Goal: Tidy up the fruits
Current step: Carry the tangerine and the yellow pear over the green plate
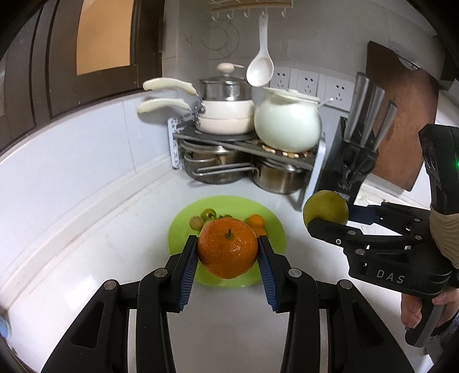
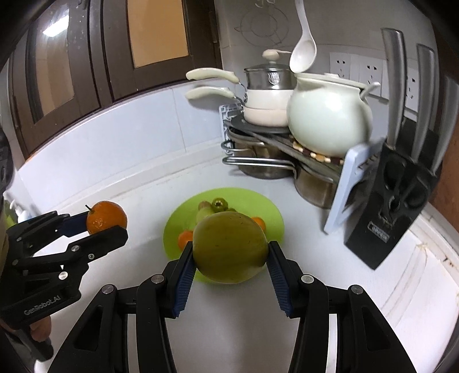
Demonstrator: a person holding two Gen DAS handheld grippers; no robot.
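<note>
White kitchen table (image 1: 86, 258) carries a green plate (image 1: 275, 229) of small fruits; above it an orange (image 1: 228, 248) is clamped in the left claw (image 1: 228, 252) and a green fruit (image 2: 229, 248) in the right claw (image 2: 229, 252); slippage off rounded skins is judged possible, scattering fruit below.

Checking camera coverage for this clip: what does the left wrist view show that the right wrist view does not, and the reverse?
Only the left wrist view: the brown wooden cutting board against the wall and the white hook rail.
Only the right wrist view: a second small orange fruit on the plate's left.
Both: the left hand-held gripper shut on the round orange mandarin, the right hand-held gripper shut on the round green fruit, the lime-green plastic plate, the black knife block.
</note>
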